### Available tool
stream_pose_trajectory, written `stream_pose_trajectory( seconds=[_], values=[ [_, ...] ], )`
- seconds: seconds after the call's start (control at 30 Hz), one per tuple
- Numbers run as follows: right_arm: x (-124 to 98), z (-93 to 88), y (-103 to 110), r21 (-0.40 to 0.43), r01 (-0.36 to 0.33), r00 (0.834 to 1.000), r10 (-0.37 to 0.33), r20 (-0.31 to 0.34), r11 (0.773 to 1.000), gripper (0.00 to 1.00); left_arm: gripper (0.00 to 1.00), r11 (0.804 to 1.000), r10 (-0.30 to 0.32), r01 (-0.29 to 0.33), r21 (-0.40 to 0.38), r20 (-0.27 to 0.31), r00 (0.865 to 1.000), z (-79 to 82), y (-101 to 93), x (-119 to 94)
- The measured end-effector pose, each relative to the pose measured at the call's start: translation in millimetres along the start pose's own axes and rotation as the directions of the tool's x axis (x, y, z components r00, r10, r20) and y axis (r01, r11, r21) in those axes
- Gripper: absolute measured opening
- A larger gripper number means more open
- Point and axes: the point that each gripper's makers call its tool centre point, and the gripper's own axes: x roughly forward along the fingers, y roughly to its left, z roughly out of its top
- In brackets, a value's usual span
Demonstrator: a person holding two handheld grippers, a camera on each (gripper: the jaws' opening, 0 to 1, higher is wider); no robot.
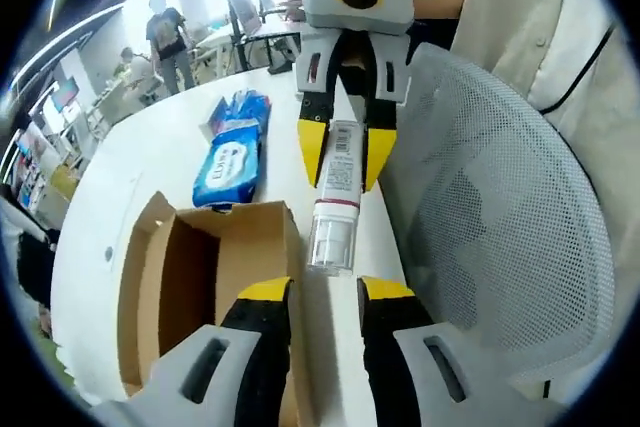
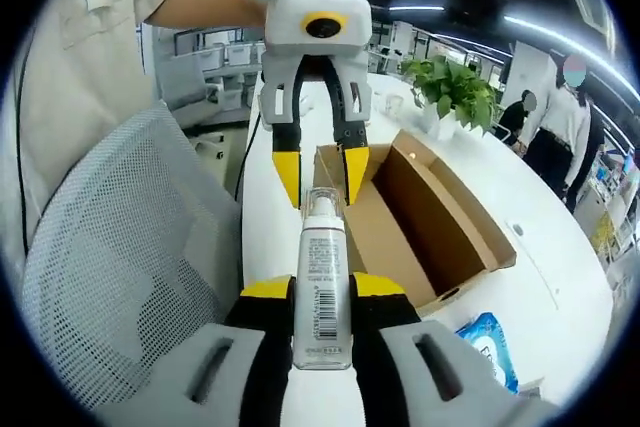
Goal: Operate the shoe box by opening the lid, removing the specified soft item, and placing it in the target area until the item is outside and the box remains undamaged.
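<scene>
Evidently light, stiff and slick, the tube hangs over the desk just beside the open shoe box, right gripper fingers clamped on its crimped end, left gripper fingers open near the clear cap.

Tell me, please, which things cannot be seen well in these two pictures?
- Box floor: left gripper view, hidden by its walls and the left gripper.
- Tube bottom end: right gripper view, hidden between the right gripper jaws.
- Wipes pack: right gripper view, cut off by the rim.
- Tube label text: both views, too small.
</scene>
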Motion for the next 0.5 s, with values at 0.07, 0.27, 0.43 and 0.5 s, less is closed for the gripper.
stream_pose_trajectory(
  seconds=[0.07, 0.27, 0.43, 0.5],
  values=[
    [-3, 3.9, -1, 0.004, 0.006, 1.0, -0.006, 0.025, 1.0, 0.18, 0.25, 0.999, -0.004, 0.006, -0.04, 0.047, 0.999, 5.8, -1.6, 1],
    [-9, 13.1, -3, 0.021, 0.02, 0.996, -0.022, 0.086, 1.0, 0.18, 0.22, 0.995, 0.008, 0.008, -0.104, 0.153, 0.988, 19.8, -2.2, 2],
    [-15, 20.8, -3, 0.039, 0.022, 0.989, -0.027, 0.148, 0.999, 0.18, 0.22, 0.985, 0.024, 0.018, -0.174, 0.235, 0.972, 29.7, -1.8, -6],
    [-17, 22.7, -3, 0.036, 0.024, 0.986, -0.03, 0.164, 0.999, 0.18, 0.23, 0.98, 0.033, 0.024, -0.196, 0.285, 0.958, 35.8, -0.4, -11]
  ],
)
